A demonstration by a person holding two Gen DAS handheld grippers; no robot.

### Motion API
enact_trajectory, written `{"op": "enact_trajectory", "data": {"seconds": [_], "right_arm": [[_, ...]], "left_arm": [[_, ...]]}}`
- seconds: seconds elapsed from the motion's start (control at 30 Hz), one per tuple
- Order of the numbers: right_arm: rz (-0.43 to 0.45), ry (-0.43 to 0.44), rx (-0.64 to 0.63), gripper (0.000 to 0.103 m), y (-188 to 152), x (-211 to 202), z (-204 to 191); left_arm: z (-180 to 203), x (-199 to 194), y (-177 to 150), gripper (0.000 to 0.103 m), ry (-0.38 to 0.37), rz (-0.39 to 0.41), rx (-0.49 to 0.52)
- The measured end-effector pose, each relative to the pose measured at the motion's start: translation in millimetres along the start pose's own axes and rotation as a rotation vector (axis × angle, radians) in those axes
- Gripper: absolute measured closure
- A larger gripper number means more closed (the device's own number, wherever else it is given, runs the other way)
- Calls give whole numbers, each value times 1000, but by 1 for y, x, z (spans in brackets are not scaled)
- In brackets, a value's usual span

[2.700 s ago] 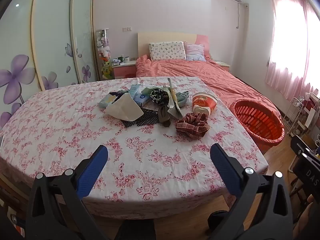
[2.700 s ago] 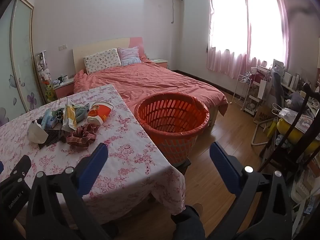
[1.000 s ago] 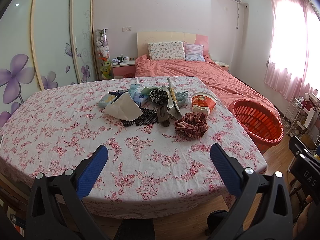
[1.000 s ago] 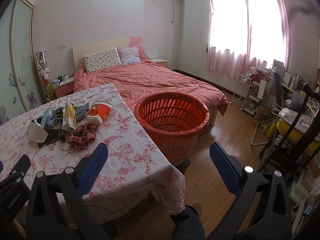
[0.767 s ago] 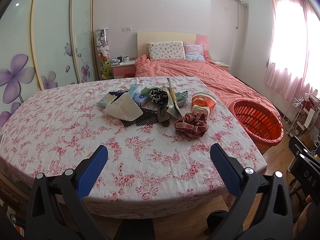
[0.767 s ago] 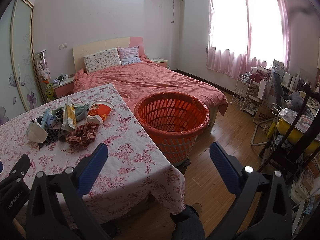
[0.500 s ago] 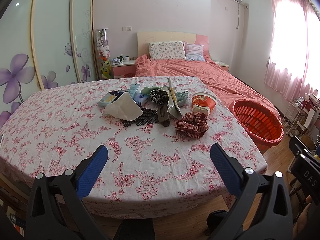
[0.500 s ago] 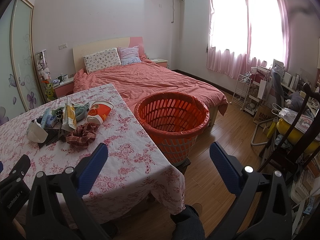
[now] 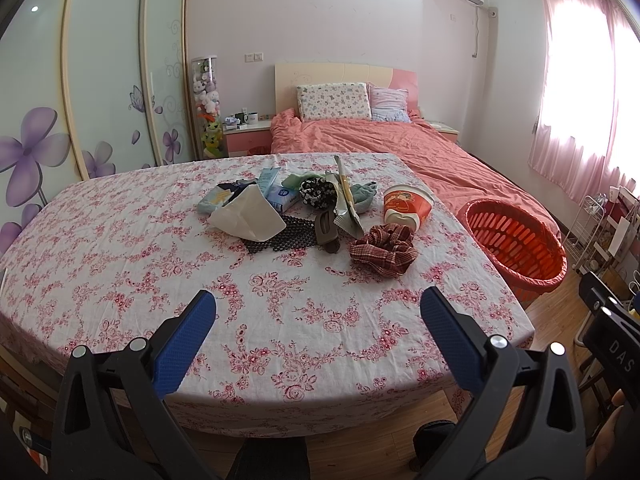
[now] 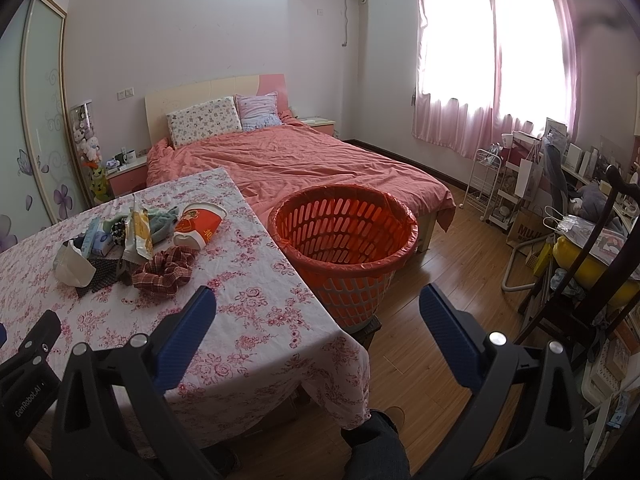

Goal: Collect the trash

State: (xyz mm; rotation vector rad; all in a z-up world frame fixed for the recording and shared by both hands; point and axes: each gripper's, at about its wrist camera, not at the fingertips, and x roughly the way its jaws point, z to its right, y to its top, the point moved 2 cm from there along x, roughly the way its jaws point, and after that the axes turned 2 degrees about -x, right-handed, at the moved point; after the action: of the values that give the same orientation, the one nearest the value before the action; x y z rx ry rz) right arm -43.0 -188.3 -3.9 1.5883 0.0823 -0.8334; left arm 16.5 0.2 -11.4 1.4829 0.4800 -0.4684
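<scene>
A heap of items lies in the middle of the floral-cloth table (image 9: 120, 280): a white crumpled paper (image 9: 248, 218), a red paper cup (image 9: 406, 208) on its side, a plaid scrunchie (image 9: 384, 250), a silver snack wrapper (image 9: 344, 200), tissue packs (image 9: 280, 196) and a black mesh mat (image 9: 280, 238). An orange basket (image 10: 344, 236) with a red liner stands on the floor beside the table's right edge. My left gripper (image 9: 318, 320) hangs open over the table's near edge, well short of the heap. My right gripper (image 10: 318, 320) is open above the table corner, facing the basket.
A bed with a salmon cover (image 10: 304, 160) fills the space behind the table and basket. Sliding wardrobe doors (image 9: 100, 80) line the left wall. A white rack (image 10: 486, 184), bags and a dark chair (image 10: 592, 280) crowd the right side. Wooden floor (image 10: 440, 280) lies between.
</scene>
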Motion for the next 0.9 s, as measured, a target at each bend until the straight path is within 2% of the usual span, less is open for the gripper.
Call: {"op": "enact_trajectory", "data": {"seconds": [0.6, 0.73, 0.9], "right_arm": [[-5, -3, -3, 4, 2, 8, 0], [-29, 2, -7, 4, 5, 26, -3], [-52, 29, 0, 4, 10, 51, -16]], "left_arm": [[-1, 8, 1, 2, 18, -12, -3], [-13, 20, 4, 2, 45, -22, -19], [-46, 48, 15, 2, 98, -50, -80]]}}
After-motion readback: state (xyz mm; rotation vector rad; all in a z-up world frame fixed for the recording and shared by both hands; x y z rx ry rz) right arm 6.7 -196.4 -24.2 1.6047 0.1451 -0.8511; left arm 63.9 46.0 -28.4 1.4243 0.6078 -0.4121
